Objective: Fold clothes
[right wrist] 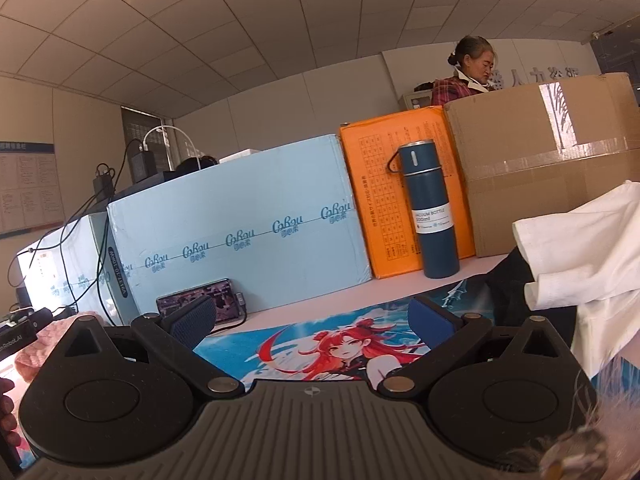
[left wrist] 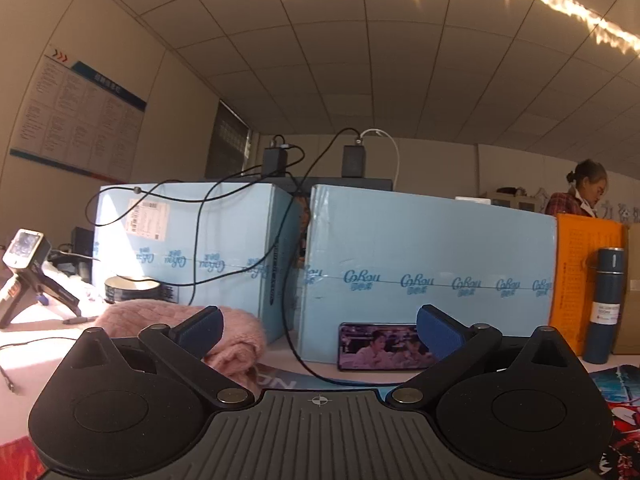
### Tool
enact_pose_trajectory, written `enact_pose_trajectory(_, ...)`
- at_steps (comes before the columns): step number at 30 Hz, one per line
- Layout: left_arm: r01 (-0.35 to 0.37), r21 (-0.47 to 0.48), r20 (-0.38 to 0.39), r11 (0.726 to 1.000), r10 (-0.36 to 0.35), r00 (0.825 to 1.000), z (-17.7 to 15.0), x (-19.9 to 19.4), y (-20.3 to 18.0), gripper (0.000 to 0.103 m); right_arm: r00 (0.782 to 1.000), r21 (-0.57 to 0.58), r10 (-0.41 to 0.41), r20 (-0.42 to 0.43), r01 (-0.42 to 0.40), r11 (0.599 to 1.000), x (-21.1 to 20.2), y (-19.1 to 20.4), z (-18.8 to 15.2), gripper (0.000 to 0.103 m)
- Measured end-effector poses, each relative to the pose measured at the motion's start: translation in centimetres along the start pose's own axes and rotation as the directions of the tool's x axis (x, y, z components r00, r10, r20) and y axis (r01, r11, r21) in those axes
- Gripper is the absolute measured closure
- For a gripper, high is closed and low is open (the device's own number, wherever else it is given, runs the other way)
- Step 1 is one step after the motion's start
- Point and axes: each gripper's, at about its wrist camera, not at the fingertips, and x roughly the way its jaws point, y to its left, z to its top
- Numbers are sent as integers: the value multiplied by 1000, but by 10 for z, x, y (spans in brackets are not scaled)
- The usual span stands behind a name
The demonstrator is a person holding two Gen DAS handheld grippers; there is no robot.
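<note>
Nearest the lens we list the left gripper [left wrist: 318, 330], black, ribbed body, its two blue-padded fingers [left wrist: 438, 336] spread wide and holding nothing. Just beyond its left pad lies a fluffy pink knitted garment [left wrist: 182, 322], bunched on the white tabletop [left wrist: 36, 344]. Between the pads we see a smartphone [left wrist: 378, 346] on its long edge, screen lit, leaning against a pale blue cardboard carton [left wrist: 428, 248]; a second pale blue carton [left wrist: 188, 232] stands to its left, black cables [left wrist: 200, 240] draped across it. A dark blue vacuum bottle [left wrist: 606, 304] stands upright at right, before an orange box [left wrist: 580, 264].

Second item: the right gripper [right wrist: 310, 320], same make, fingers likewise parted and empty, above a printed mat with a red-haired cartoon figure [right wrist: 344, 350]. At far right we record a white cloth garment [right wrist: 592, 264], crumpled, with a black garment [right wrist: 516, 284] partly under it, both on the mat's edge, before a brown cardboard box [right wrist: 540, 160]. A person [right wrist: 472, 70] stands behind the boxes.
</note>
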Motion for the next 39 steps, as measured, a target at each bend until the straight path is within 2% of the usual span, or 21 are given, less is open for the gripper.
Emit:
enact_pose_trajectory(3,126,40,8,991,-126,992,-2,-6,-30,0,999,-20,-45,10,45,999,-13,-20,0,0)
enact_pose_trajectory(6,231,64,0,971,-232,973,-4,-6,-60,0,994,-49,-104,37,106,993,-26,-43,1,0)
enact_pose_trajectory(9,330,84,-11,940,-330,944,-6,-5,-89,0,984,-73,-170,47,173,982,-36,-64,2,0)
enact_pose_trajectory(12,427,99,-27,899,-426,904,-8,-4,-118,0,970,-95,-234,59,239,966,-46,-85,3,0)
enact_pose_trajectory(16,543,84,-80,836,-537,840,-12,-2,-153,0,945,-137,-315,83,324,936,-60,-110,3,0)
enact_pose_trajectory(20,642,50,-137,765,-631,763,-14,1,-185,0,925,-194,-369,86,379,905,-67,-130,-1,0)
enact_pose_trajectory(23,708,20,-176,705,-695,697,-16,4,-210,0,912,-220,-403,74,409,886,-68,-143,-2,0)
enact_pose_trajectory(24,727,-13,-196,686,-715,671,-17,8,-216,0,909,-226,-412,71,417,880,-68,-147,-3,0)
enact_pose_trajectory(26,751,-130,-246,647,-755,608,-19,21,-226,0,901,-239,-428,66,431,870,-68,-154,-3,0)
enact_pose_trajectory(27,757,-176,-264,630,-771,580,-19,26,-230,0,899,-249,-432,69,435,866,-68,-156,-4,0)
enact_pose_trajectory(29,759,-247,-289,603,-793,536,-22,35,-240,0,895,-269,-439,75,442,856,-67,-159,-5,0)
enact_pose_trajectory(35,702,-415,-327,579,-815,479,-28,71,-268,0,886,-347,-457,77,454,821,-60,-169,-6,0)
enact_pose_trajectory(37,673,-491,-332,553,-833,442,-31,85,-276,0,884,-367,-462,69,453,813,-57,-172,-6,0)
enact_pose_trajectory(38,653,-534,-338,537,-843,418,-34,92,-280,0,883,-376,-464,64,452,809,-55,-174,-6,0)
enact_pose_trajectory(39,627,-585,-346,514,-858,381,-39,99,-283,0,883,-386,-466,60,451,805,-54,-175,-7,0)
